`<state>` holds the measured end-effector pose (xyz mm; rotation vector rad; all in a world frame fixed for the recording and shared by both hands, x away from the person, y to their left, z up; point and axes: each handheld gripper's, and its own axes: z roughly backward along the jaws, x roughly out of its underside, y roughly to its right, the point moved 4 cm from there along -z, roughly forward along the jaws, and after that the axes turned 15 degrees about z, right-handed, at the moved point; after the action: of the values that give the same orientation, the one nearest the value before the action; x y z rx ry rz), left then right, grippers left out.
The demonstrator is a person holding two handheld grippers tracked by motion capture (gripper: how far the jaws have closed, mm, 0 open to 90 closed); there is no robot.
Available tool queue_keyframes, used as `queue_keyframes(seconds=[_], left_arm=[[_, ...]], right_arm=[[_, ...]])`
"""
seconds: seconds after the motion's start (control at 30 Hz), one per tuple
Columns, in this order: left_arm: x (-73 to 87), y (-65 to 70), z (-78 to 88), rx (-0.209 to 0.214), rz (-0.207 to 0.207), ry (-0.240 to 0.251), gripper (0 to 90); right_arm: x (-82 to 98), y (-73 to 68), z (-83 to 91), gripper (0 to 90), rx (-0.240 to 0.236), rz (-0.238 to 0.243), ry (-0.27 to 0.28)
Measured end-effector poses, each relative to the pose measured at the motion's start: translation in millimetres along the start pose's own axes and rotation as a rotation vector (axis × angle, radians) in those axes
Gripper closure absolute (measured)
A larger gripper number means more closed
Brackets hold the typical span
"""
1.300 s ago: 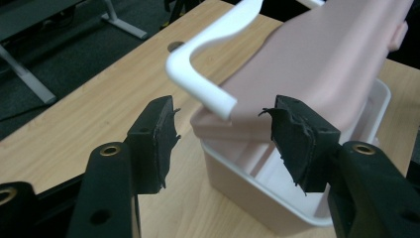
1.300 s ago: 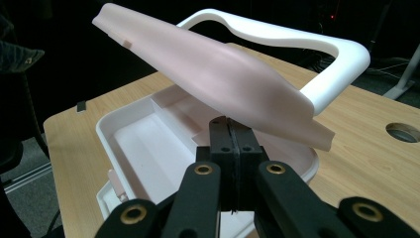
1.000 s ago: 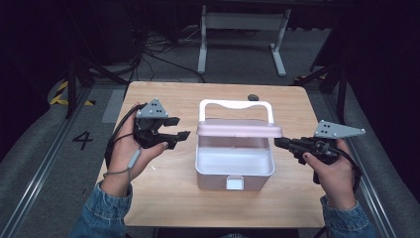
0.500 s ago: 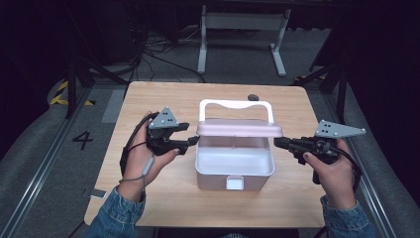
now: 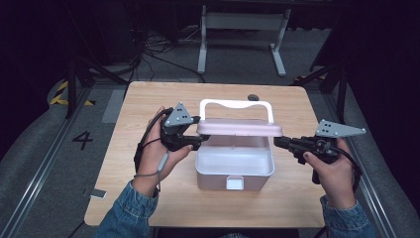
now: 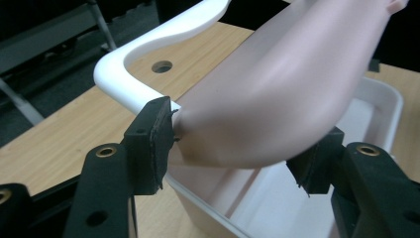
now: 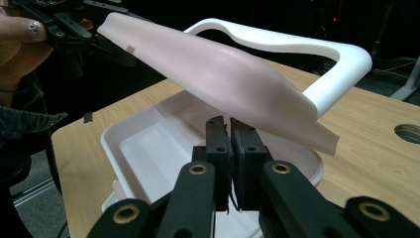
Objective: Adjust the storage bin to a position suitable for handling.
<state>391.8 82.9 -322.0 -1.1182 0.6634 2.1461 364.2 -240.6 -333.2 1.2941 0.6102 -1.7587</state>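
So the left tool has moved in since half a second ago, and its spread jaws now straddle the left end of the pink lid. That lid is half raised over the white storage box, mid table. The right tool hasn't budged. Its own view shows the jaws pressed together on nothing, just under the lid's edge. Both hands sit low, pointing inward.

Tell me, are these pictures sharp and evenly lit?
High view: table bright, room behind nearly black. Left gripper view: pink lid blurred up close, soft sheen. Right gripper view: right tongs sharp, hand at upper left softer.
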Motion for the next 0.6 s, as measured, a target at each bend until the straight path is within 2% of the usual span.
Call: queue_keyframes(seconds=[0.13, 0.3, 0.37, 0.6], left_arm=[[-4.3, 0.6, -3.6, -0.009, -0.010, 0.010, 42.3], [-7.9, 2.0, -6.5, -0.018, -0.042, 0.014, 43.3], [-9.4, 1.8, -6.5, -0.021, -0.061, 0.018, 44.7], [-14.8, 1.4, -6.1, -0.029, -0.076, 0.025, 50.6]], right_arm=[[0.2, 0.0, -0.3, 86.7, -0.001, -0.003, 0.001], [-0.3, 0.1, 0.6, 85.1, 0.001, -0.012, 0.005], [-0.4, 0.4, 1.3, 82.6, 0.000, -0.020, 0.013], [-2.7, -1.1, 5.6, 74.1, 0.005, -0.030, 0.018]])
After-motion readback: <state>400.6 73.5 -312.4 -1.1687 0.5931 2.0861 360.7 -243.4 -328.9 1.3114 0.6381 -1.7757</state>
